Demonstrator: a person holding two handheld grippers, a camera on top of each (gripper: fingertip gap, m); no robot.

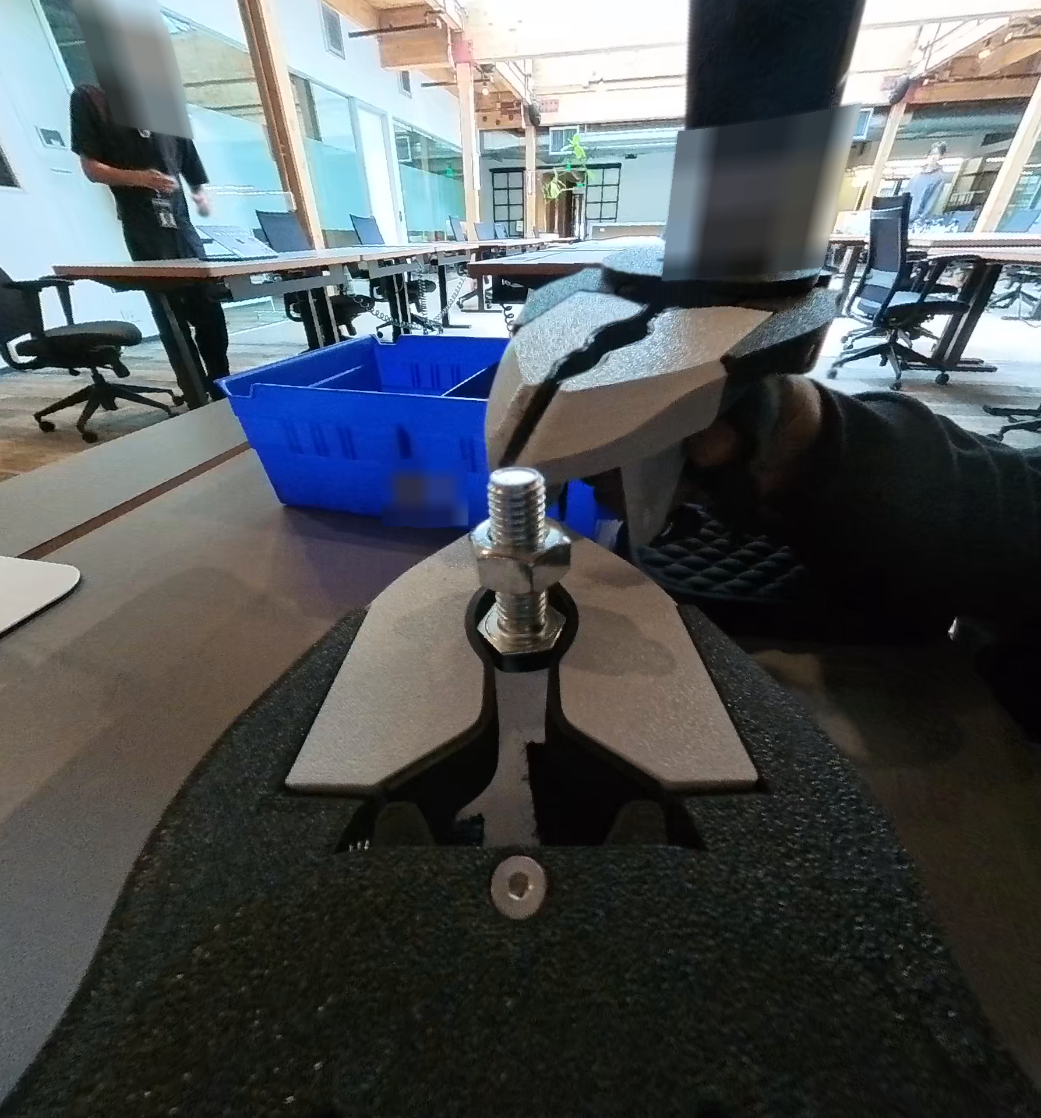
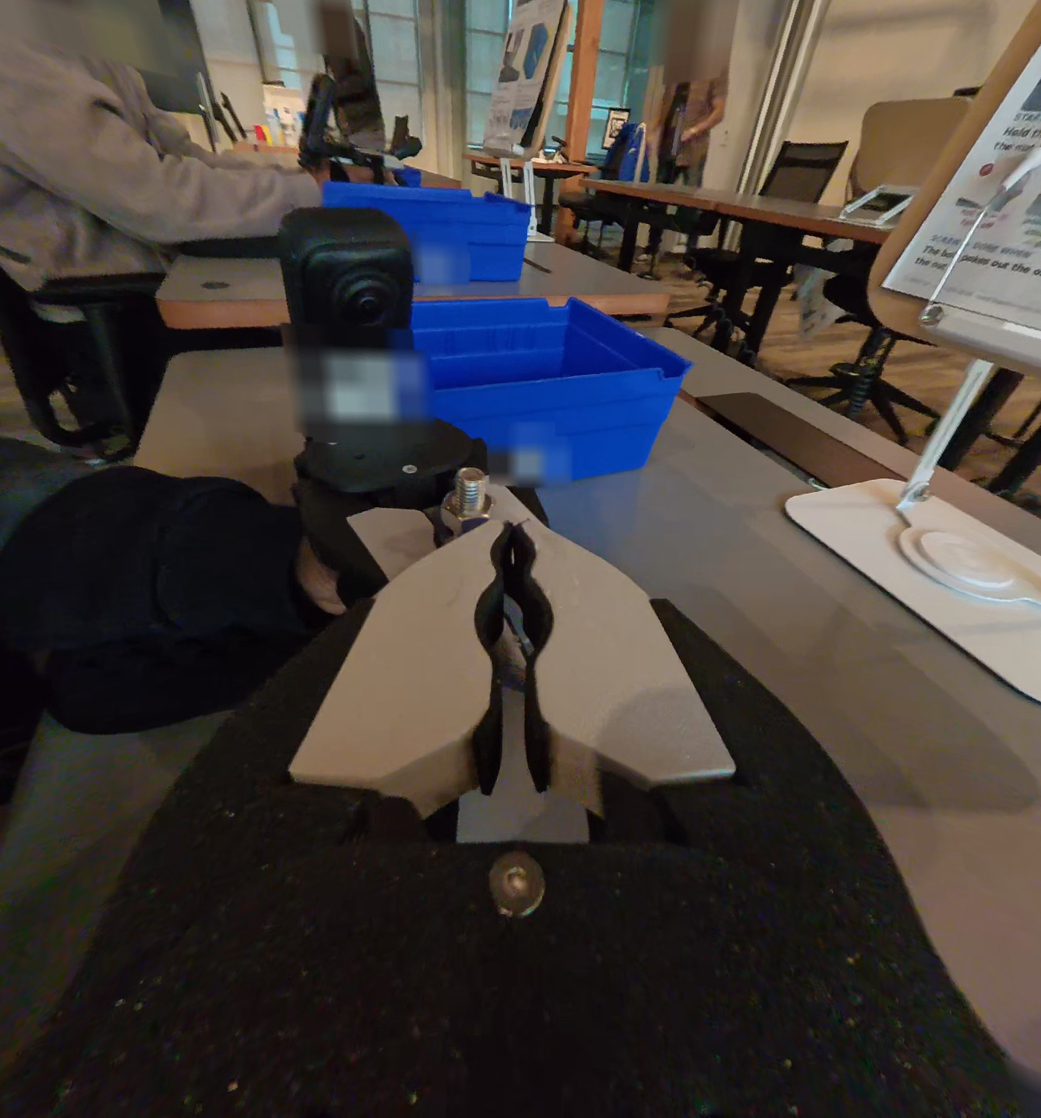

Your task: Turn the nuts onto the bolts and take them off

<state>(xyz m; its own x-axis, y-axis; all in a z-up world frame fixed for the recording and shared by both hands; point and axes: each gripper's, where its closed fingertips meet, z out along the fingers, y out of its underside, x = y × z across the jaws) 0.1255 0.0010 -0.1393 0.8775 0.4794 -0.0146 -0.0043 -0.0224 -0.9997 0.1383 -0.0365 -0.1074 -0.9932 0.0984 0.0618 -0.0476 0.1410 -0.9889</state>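
Observation:
A silver bolt [image 1: 516, 502] stands upright, its hex head [image 1: 521, 635] seated in the round notch between my left gripper's fingers. A silver nut [image 1: 521, 559] sits on its thread, about halfway up. My left gripper [image 1: 521, 596] is shut on the bolt. My right gripper [image 1: 509, 451] is shut and empty, tilted down, its tip just above and to the right of the bolt's top. In the right wrist view, my right gripper [image 2: 513, 527] points at the left gripper [image 2: 463, 521], with the bolt [image 2: 472, 484] and nut [image 2: 466, 505] just beyond its tip.
A blue bin [image 1: 354, 435] stands on the grey table [image 1: 173, 575] behind the bolt; it also shows in the right wrist view [image 2: 554, 411], with a second blue bin [image 2: 475, 236] farther back. A white stand base [image 2: 929, 581] holds an instruction sheet at the right. People and office chairs are around.

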